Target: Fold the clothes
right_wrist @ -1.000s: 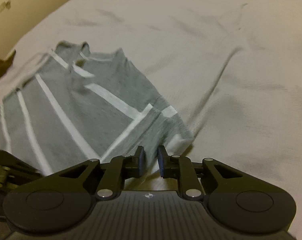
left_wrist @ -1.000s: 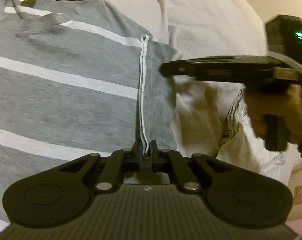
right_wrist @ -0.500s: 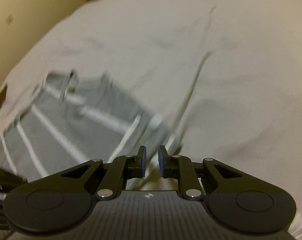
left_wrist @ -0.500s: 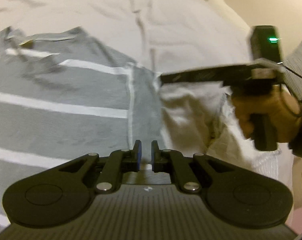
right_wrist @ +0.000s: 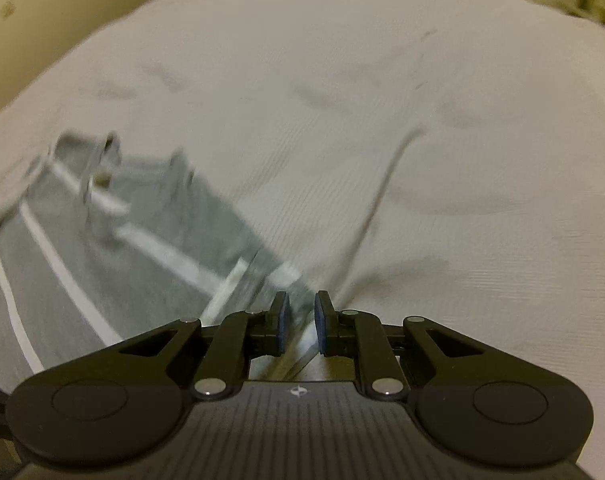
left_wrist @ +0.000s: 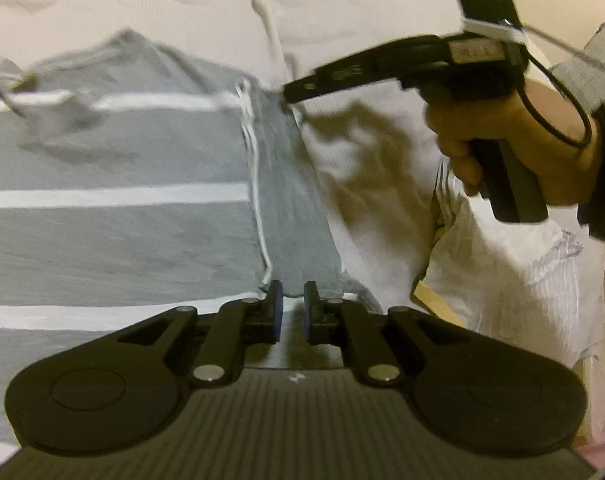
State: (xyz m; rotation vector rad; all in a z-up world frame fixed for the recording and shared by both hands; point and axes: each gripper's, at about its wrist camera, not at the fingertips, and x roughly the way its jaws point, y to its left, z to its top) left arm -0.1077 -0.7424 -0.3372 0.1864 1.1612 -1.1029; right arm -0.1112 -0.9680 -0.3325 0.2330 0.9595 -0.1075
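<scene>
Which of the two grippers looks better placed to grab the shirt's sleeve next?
Probably the right gripper: it is open, with the sleeve edge already between its fingers. The left gripper, also open, sits by the sleeve's lower hem, so either could grab.

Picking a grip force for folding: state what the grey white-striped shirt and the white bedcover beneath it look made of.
Grey shirt with white stripes: looks like soft knit jersey, probably cotton or a blend; matte, drapes in limp wrinkles, stitched seam visible. White ribbed bedcover: woven or knitted textile, matte, fine parallel ridges and soft creases; the fibre cannot be told.
</scene>
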